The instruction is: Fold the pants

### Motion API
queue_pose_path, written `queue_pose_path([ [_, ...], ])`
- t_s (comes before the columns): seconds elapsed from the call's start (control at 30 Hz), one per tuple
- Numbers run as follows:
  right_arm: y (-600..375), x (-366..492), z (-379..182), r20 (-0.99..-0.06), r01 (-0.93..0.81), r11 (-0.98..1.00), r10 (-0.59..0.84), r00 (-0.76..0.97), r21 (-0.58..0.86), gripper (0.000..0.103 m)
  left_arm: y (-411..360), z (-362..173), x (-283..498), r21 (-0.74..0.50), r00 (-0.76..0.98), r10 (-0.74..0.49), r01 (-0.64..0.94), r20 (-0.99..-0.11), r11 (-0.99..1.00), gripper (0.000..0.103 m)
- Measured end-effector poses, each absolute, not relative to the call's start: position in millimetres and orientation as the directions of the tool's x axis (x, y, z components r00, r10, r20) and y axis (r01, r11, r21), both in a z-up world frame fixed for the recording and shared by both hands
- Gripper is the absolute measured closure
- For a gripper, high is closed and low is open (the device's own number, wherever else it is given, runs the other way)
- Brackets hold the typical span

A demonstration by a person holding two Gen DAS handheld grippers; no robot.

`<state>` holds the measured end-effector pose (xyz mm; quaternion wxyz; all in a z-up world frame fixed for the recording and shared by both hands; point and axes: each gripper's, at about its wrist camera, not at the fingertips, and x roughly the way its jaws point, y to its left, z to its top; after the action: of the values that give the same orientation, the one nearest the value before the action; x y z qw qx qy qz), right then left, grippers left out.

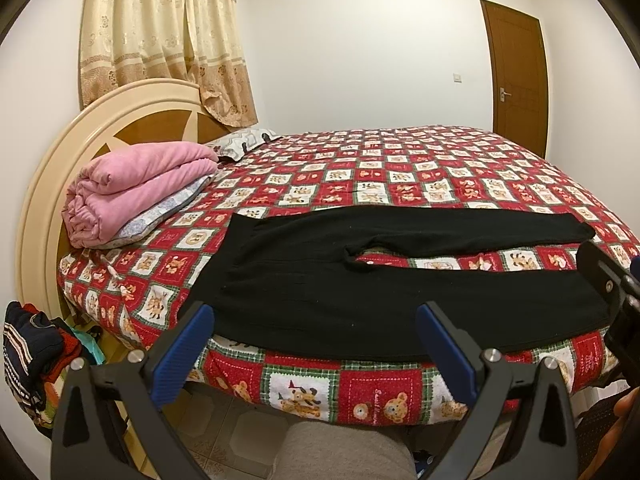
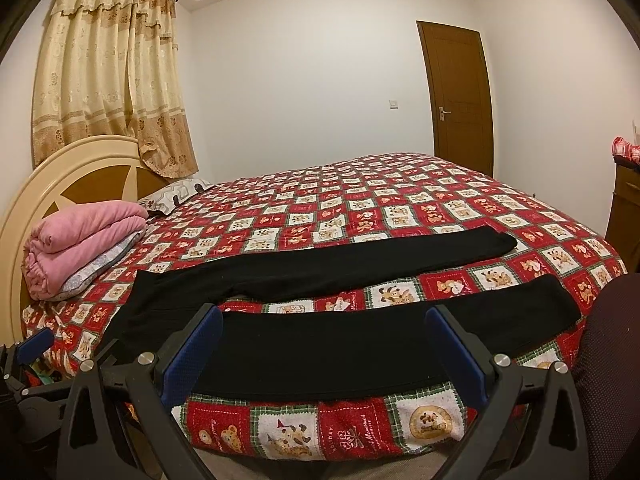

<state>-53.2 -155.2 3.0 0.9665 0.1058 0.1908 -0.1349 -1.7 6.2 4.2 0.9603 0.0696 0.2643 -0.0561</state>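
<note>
Black pants (image 1: 320, 280) lie flat and spread on the bed, waist to the left, both legs running right with a gap between them. They also show in the right wrist view (image 2: 320, 340). My left gripper (image 1: 316, 332) is open and empty, hovering at the bed's near edge over the waist and near leg. My right gripper (image 2: 324, 332) is open and empty, over the near leg at the bed's edge. The right gripper also shows at the right edge of the left wrist view (image 1: 612, 288). The left gripper shows at the left edge of the right wrist view (image 2: 32, 348).
The bed (image 1: 440, 168) has a red checkered bear-print cover. A folded pink blanket (image 1: 136, 188) lies on pillows by the headboard (image 1: 80, 132). Clothes (image 1: 32, 352) are piled at lower left. A door (image 2: 460, 96) and a cabinet (image 2: 624, 208) stand to the right.
</note>
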Motion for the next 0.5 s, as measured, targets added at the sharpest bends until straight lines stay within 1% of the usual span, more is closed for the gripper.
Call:
queue_pose_path([
  [0.5,-155.0,-52.9,2.7,-0.398,0.301,0.941,-0.22,0.891,0.153,0.001,6.7,3.6,-2.0,0.105,0.854,-0.071,0.145,-0.515,0.984,0.0],
])
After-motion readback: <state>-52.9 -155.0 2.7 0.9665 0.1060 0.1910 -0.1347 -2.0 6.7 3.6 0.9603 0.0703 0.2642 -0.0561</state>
